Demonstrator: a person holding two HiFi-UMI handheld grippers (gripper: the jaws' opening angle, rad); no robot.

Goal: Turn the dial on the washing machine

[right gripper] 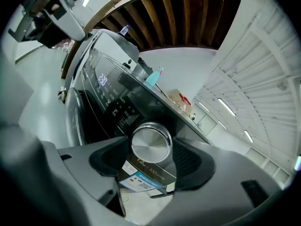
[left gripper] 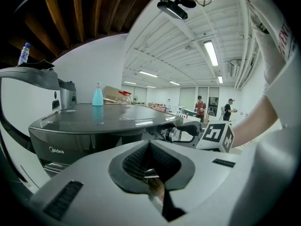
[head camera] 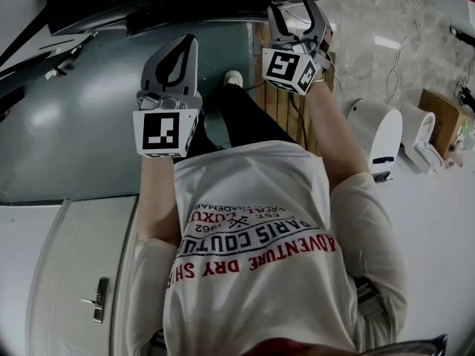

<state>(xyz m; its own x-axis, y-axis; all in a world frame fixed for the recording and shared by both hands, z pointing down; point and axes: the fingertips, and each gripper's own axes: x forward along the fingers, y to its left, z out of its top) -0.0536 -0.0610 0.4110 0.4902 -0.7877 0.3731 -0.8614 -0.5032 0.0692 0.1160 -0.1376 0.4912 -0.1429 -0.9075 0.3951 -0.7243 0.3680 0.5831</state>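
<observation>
Grey washing machine lid (head camera: 82,117) fills the far left. Above it hovers the left gripper (head camera: 178,47), jaws clenched on nothing. At right, the right gripper (head camera: 295,10) stands released, pads flanking the chrome dial (right gripper: 150,144) on the front panel without touching; closing off-centre, they may slip on its smooth rim

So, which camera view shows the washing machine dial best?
The right gripper view: the dial is close, face-on and sharp, between the right gripper's jaws. The left gripper view shows it small, from the side. In the head view the right gripper hides nearly all of it.
</observation>
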